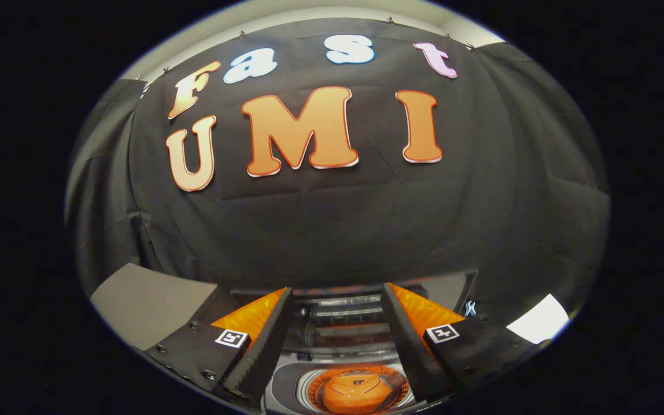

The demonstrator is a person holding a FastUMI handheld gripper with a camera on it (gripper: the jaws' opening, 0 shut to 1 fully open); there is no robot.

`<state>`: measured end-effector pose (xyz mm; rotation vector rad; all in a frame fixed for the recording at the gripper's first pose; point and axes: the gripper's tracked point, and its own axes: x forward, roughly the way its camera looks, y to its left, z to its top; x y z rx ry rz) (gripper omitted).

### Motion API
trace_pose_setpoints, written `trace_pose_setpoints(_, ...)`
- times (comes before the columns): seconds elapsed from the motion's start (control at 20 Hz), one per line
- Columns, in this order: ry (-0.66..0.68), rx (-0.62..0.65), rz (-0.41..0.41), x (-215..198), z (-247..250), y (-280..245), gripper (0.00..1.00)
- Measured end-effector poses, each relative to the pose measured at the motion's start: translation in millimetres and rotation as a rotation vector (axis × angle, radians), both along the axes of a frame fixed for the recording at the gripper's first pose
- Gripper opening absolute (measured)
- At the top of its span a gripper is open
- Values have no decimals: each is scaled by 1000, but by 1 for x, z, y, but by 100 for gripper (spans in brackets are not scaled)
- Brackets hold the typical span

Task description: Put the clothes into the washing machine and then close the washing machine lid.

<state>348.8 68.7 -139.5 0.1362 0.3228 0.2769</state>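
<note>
1. my gripper (336,314) hangs high above the washing machine (286,389), tilted so that it looks mostly at the black cloth wall (332,230) of the booth.
2. my two fingers stand well apart with nothing held between them; the gap is open air with the machine below.
3. the washing machine sits under and between my fingers, its top opening facing up at me.
4. down in that opening i see the round drum (357,389), and in it an orange, rounded shape; i cannot tell whether that is clothing or part of the machine.
5. the lid (346,314) stands raised at the back of the opening, just beyond my fingertips, so the machine is open.
6. a grey panel (147,300) lies off beyond my left finger, and a small white patch (539,325) beyond my right one.
</note>
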Motion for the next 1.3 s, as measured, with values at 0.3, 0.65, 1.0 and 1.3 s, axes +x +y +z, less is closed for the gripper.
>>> trace_pose_setpoints(0.3,-19,5,-9,61,19,7,97)
trace_pose_setpoints(0.65,112,1,-5,109,-36,16,97)
trace_pose_setpoints(1.0,172,-73,-24,123,-77,8,97)
trace_pose_setpoints(1.3,119,-85,-23,121,-75,8,97)
